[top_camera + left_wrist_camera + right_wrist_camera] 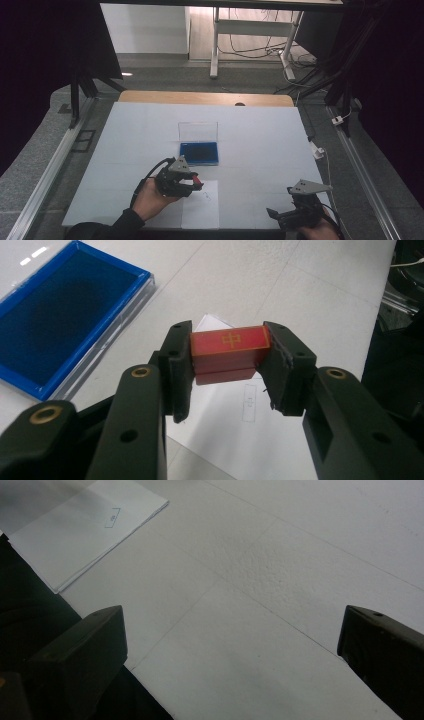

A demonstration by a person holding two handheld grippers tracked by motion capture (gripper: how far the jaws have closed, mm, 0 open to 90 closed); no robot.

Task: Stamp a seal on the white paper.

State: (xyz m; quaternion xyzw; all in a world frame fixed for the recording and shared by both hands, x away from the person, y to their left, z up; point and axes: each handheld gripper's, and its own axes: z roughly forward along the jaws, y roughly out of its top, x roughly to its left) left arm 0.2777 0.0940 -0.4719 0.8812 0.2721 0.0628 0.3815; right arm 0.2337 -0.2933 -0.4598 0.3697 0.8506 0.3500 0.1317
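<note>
A red stamp (229, 352) is clamped in the left tongs (227, 371); it should be lowered squarely onto the paper's (235, 432) printed box (249, 402). Right tongs (232, 645) are held wide.

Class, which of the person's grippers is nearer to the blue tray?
Left. The left gripper, holding a red stamp, sits just in front of the blue tray; the right gripper is farther off, near the table's front right.

The high view is dim and soft, dark at nine and three o'clock, with the brightest patch on the floor at twelve. The white table (150, 135) reads bluish grey. In the left gripper view the red stamp (229, 354) is sharp, and glare streaks the blue tray (60, 315) at ten o'clock. The right gripper view's near jaws are blurred, with shadow at nine o'clock.
</note>
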